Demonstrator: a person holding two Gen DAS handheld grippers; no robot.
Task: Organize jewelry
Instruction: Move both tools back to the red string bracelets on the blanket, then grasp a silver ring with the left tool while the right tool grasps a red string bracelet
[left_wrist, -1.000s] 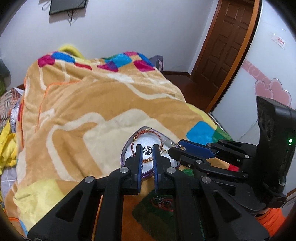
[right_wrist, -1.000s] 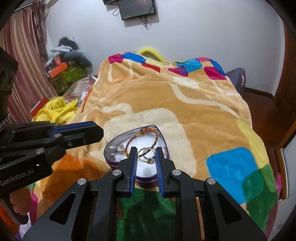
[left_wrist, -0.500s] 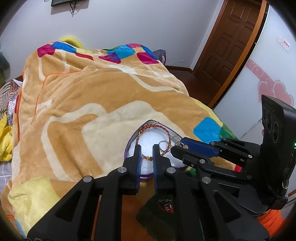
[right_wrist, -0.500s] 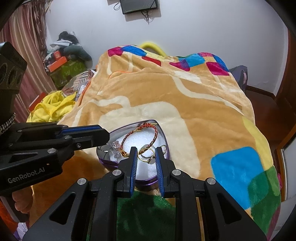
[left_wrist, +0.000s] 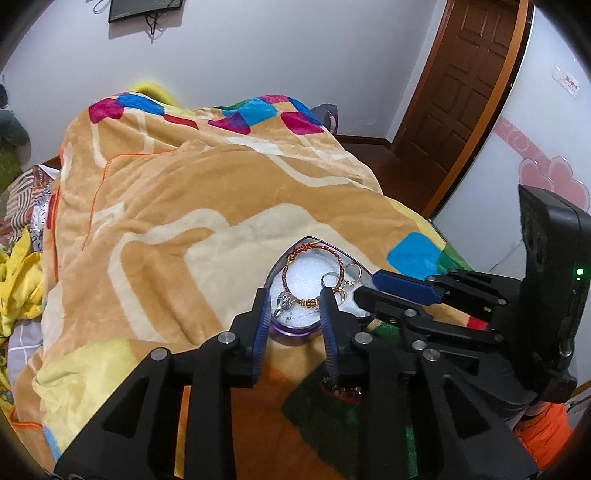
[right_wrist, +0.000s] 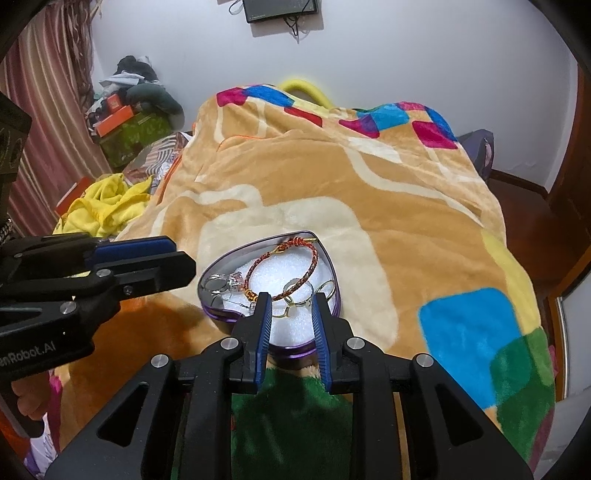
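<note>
A purple heart-shaped box (left_wrist: 295, 328) with a white foam lining lies on the blanket; it also shows in the right wrist view (right_wrist: 295, 349). Inside lie a red braided bracelet (right_wrist: 291, 269), gold rings (right_wrist: 327, 288) and a silver pendant (left_wrist: 283, 301). My left gripper (left_wrist: 293, 299) is open and empty over the box's near edge. My right gripper (right_wrist: 291, 301) is open and empty over the box's near side, with a gold ring (right_wrist: 290, 312) lying between its fingers. A small red piece of jewelry (left_wrist: 341, 391) lies on the blanket below the left gripper.
An orange patterned blanket (right_wrist: 369, 192) covers the bed. Yellow clothes (right_wrist: 107, 206) and boxes lie to the left. A brown door (left_wrist: 461, 92) and a wall with pink hearts stand to the right.
My left gripper opened and let the silver pendant down into the box. My right gripper widened a little and let go of the gold ring. Both moved a little closer over the box.
</note>
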